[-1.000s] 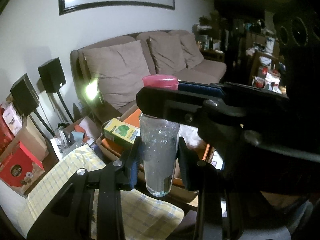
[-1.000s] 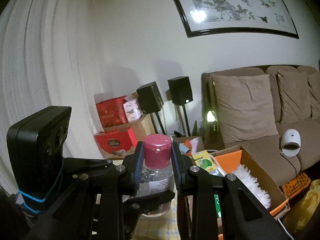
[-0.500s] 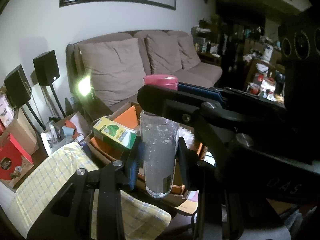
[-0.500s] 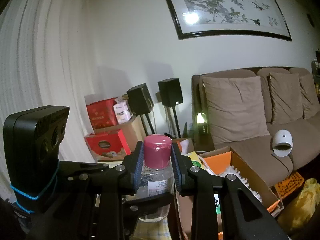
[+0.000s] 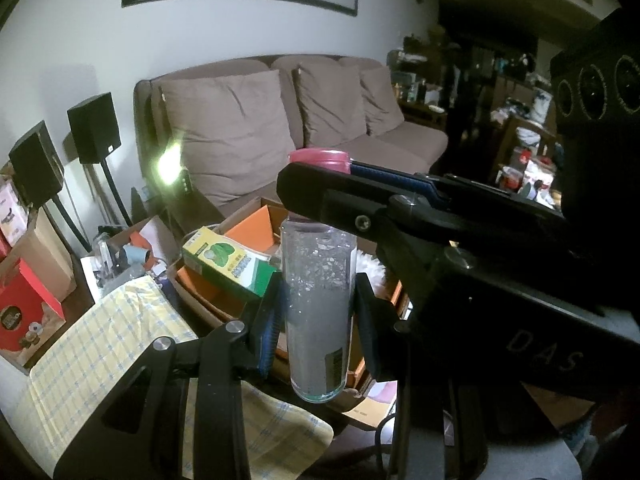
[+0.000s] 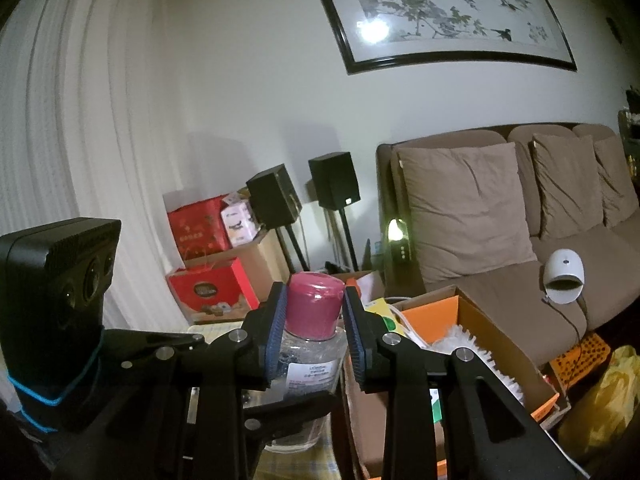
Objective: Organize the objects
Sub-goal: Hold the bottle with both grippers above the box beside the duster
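The brown sofa (image 6: pixel 500 200) fills the back of the room, three cushions leaning against it and a framed ink painting (image 6: pixel 440 12) on the wall above, and a white rounded gadget (image 6: pixel 564 280) sits on its seat. Down in front there is an open cardboard box (image 6: pixel 480 336) with an orange inner flap and something white and fluffy (image 6: pixel 468 344) inside, and a green and yellow carton (image 5: pixel 226 260) rests on its near edge. To the side, a yellow checked cloth (image 5: pixel 100 344) lies over the table, with two black speakers (image 6: pixel 304 192) on stands and red gift boxes (image 6: pixel 208 264) stacked by the curtain. Now the action: the clear bottle (image 5: pixel 316 304) with the pink cap (image 6: pixel 314 306) is up in the air, upright, above the cloth's edge and the box, caught between both tools. The left tongs (image 5: pixel 316 312) pinch the bottle's body low down, blue pads flat on either side. The right tongs (image 6: pixel 314 320) come in across the top and pinch the pink cap, one pad (image 6: pixel 276 328) against each side. In the left view that right tool crosses the frame as a big dark bar, hiding the bottle's neck. A white label (image 6: pixel 310 372) shows on the bottle just under the cap.
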Tool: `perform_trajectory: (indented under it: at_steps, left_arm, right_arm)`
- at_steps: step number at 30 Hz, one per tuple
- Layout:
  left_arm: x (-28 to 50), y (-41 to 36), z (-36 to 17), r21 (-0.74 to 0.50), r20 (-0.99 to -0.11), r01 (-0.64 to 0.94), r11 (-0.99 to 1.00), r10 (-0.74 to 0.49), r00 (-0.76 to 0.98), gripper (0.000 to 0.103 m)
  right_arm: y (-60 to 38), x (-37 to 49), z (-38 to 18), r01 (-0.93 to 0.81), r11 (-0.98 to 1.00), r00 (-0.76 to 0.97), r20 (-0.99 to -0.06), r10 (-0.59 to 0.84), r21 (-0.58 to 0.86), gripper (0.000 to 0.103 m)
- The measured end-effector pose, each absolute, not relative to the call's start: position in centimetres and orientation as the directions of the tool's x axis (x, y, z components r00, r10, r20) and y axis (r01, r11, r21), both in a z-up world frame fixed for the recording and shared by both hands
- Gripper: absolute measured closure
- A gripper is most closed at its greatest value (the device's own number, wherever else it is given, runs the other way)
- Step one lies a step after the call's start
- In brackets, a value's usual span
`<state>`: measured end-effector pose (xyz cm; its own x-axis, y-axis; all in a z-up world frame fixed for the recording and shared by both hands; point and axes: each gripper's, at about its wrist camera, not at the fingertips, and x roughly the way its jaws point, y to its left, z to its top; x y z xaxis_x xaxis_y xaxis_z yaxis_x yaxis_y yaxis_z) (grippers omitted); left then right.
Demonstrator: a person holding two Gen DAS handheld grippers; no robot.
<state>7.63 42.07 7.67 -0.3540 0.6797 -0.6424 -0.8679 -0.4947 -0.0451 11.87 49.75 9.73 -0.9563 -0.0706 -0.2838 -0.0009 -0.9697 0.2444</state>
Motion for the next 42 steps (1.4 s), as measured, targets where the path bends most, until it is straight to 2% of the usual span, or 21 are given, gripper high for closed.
perform_trajectory:
  at_steps: [10, 22, 27, 36, 42]
  left_arm:
    - [7.7, 42.7, 7.5, -0.034, -0.650, -0.881, -0.472, 0.680, -0.340, 0.072]
    - [7.9, 47.2, 7.3, 0.023, -0.700, -0.924, -0.381, 0.654, -0.287, 0.072]
    - [7.8, 48.1, 6.8, -0.011, -0.678, -0.937, -0.350, 0.691, -0.250, 0.072]
    - [7.7, 50.2, 5.8, 0.010, -0.692, -0.946, -0.325, 0.681, -0.241, 0.072]
    - [7.2, 50.8, 4.8, -0.038, -0.697, -0.947, -0.319, 0.688, -0.203, 0.071]
  right_arm:
    - [51.4, 11.9, 9.2, -0.007, -0.955, -0.953, -0.290, -0.084, 0.298, 0.074]
    - [53.5, 12.7, 9.1, -0.089, -0.953, -0.955, -0.296, -0.001, 0.291, 0.074]
    - [55.2, 13.5, 8.8, -0.110, -0.940, -0.957, -0.290, 0.012, 0.323, 0.074]
    - [57.8, 13.7, 7.8, -0.153, -0.913, -0.956, -0.292, 0.039, 0.379, 0.074]
    - [58.3, 13.5, 7.4, -0.191, -0.910, -0.944, -0.323, 0.067, 0.369, 0.074]
